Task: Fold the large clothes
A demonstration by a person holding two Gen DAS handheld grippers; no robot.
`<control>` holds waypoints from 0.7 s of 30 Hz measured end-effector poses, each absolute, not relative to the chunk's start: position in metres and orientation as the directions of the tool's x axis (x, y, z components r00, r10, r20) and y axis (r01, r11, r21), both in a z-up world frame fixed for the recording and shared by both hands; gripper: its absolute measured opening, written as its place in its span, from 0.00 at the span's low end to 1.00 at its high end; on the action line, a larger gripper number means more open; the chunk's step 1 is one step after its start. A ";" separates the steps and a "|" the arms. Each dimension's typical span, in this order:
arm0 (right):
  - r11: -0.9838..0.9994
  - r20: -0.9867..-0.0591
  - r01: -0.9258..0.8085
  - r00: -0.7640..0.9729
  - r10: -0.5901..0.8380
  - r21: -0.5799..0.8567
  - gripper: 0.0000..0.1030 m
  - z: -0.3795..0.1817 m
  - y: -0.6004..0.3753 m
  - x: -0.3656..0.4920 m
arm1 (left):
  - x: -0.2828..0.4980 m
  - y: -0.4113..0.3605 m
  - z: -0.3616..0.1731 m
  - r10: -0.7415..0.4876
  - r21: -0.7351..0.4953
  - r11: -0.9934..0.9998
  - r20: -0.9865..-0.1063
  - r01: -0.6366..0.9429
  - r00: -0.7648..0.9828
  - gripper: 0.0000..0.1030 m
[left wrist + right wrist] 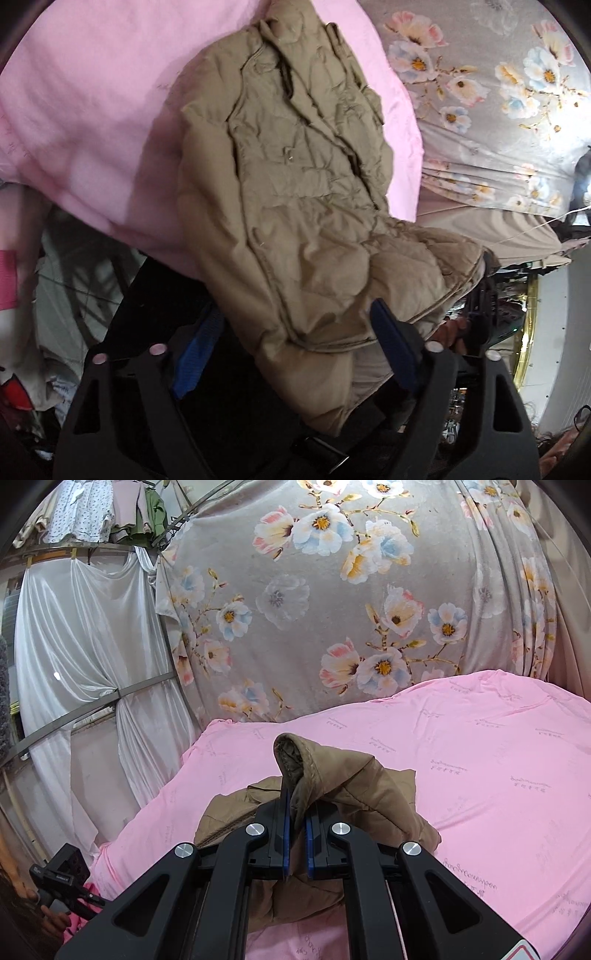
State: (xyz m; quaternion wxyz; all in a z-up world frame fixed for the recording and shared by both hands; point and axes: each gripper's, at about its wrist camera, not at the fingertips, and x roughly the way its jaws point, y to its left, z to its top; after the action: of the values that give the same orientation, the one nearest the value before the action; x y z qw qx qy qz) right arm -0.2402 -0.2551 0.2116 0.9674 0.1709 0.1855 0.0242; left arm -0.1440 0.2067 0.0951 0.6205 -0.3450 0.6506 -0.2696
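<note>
A tan padded jacket (pixel 295 184) lies lengthwise on the pink bed sheet (pixel 92 110). My left gripper (pixel 295 314) stands wide at the jacket's near end. The padded hem fills the space between its blue pads (pixel 391 347), and the left pad sits just beside the cloth, so I read it as open. In the right wrist view my right gripper (pixel 297 830) is shut on a raised fold of the jacket (pixel 351 794), which stands up as a small peak above the sheet (pixel 480 757).
A grey floral cloth (pixel 332 590) hangs behind the bed and a white curtain (pixel 74 646) hangs to its left. Clothes (pixel 92 513) hang on a rail above. Loose clutter (pixel 55 295) lies past the bed's edge.
</note>
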 end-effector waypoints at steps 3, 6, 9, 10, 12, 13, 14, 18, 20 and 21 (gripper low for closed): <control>0.942 -0.351 0.033 0.932 0.092 0.335 0.06 0.210 -0.258 -0.247 | -0.138 0.207 0.109 -0.761 -0.763 0.643 -0.646 -0.070 0.057 0.17; 0.939 -0.348 0.054 0.935 0.072 0.339 0.06 0.209 -0.263 -0.251 | -0.128 0.205 0.131 -0.753 -0.758 0.652 -0.648 -0.009 0.117 0.11; 0.939 -0.340 0.072 0.939 0.050 0.336 0.06 0.212 -0.269 -0.248 | -0.111 0.198 0.163 -0.733 -0.735 0.674 -0.654 0.072 0.190 0.08; 0.941 -0.337 0.077 0.941 0.041 0.329 0.06 0.213 -0.270 -0.245 | -0.104 0.197 0.173 -0.728 -0.727 0.680 -0.652 0.097 0.213 0.08; 0.945 -0.329 0.085 0.944 0.025 0.316 0.06 0.217 -0.273 -0.237 | -0.086 0.194 0.196 -0.721 -0.711 0.686 -0.640 0.153 0.265 0.08; 0.947 -0.324 0.088 0.946 0.018 0.309 0.06 0.220 -0.276 -0.230 | -0.075 0.190 0.209 -0.714 -0.695 0.694 -0.633 0.187 0.298 0.08; 0.947 -0.322 0.090 0.947 0.014 0.307 0.06 0.221 -0.278 -0.224 | -0.064 0.187 0.219 -0.705 -0.679 0.704 -0.631 0.209 0.324 0.08; 0.946 -0.321 0.108 0.947 -0.004 0.306 0.06 0.223 -0.292 -0.182 | -0.021 0.170 0.239 -0.666 -0.622 0.741 -0.633 0.253 0.395 0.08; 0.943 -0.328 0.121 0.945 -0.013 0.311 0.06 0.220 -0.299 -0.158 | 0.005 0.159 0.243 -0.636 -0.584 0.768 -0.644 0.263 0.426 0.08; 0.939 -0.334 0.133 0.942 -0.021 0.316 0.06 0.217 -0.304 -0.142 | 0.016 0.153 0.243 -0.617 -0.564 0.783 -0.654 0.262 0.438 0.08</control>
State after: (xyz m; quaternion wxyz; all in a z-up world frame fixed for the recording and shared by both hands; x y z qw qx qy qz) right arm -0.1417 -0.3035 0.2169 0.9708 0.1694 0.1649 -0.0396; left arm 0.0159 0.1534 0.2432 0.8255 -0.1936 0.4585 -0.2662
